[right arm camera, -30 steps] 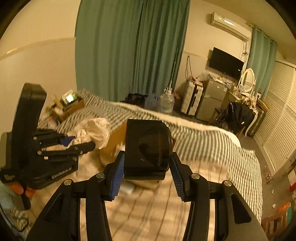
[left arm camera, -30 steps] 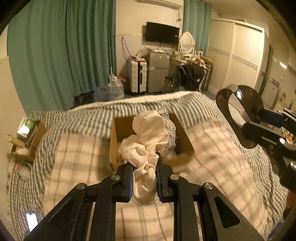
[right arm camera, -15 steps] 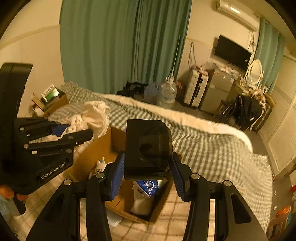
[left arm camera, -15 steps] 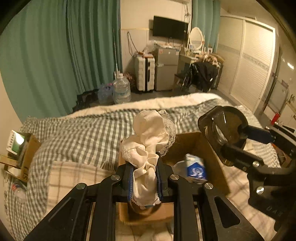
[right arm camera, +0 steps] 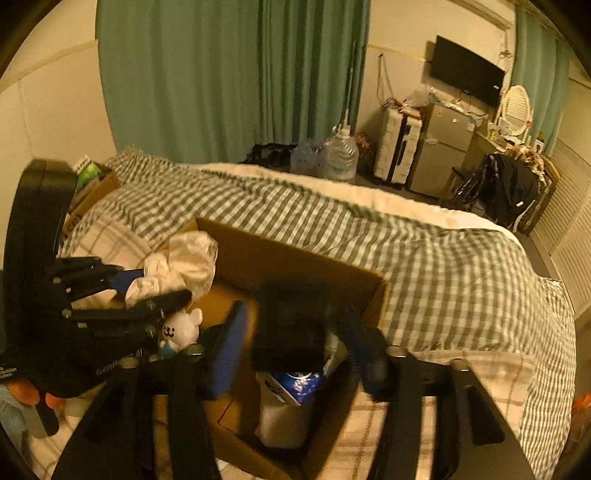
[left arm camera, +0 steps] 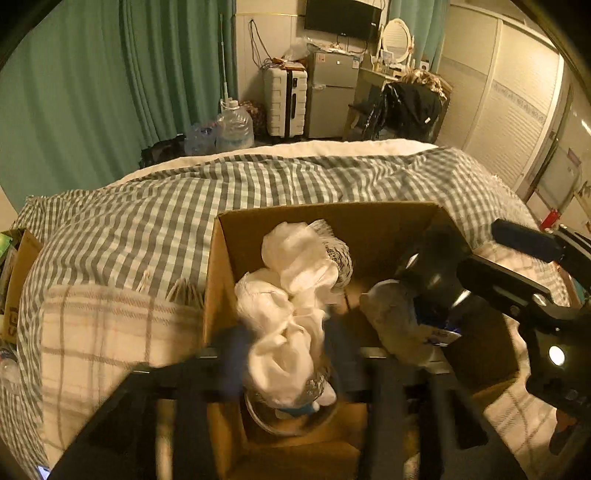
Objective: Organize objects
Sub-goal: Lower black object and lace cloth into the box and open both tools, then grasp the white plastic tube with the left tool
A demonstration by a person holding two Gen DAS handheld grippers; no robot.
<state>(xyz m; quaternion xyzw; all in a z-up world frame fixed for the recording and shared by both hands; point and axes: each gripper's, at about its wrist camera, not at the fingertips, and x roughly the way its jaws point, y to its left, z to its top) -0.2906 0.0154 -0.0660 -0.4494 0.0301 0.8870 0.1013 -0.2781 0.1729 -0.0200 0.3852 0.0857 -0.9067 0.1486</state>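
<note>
White lacy cloth (left arm camera: pixel 291 317), a second ago clamped high above the bed (left arm camera: pixel 147 206), now stands lengthwise between the opening jaws of the left gripper (left arm camera: pixel 284 362), over the cardboard box (left arm camera: pixel 229 280). At right, the right gripper (right arm camera: pixel 291 350) likewise spreads its jaws, releasing the dark case (right arm camera: pixel 291 321), upright, into the box: both drops look nearly done.

A lived-in home bedroom: a bed with a checked duvet (left arm camera: pixel 221 206) fills the middle, green curtains (left arm camera: pixel 110 92) at 10 o'clock, a wall television (left arm camera: pixel 341 14) and vanity mirror (left arm camera: pixel 397 38) at 1 o'clock, a sliding-door wardrobe (left arm camera: pixel 517 110) at 2 o'clock.
</note>
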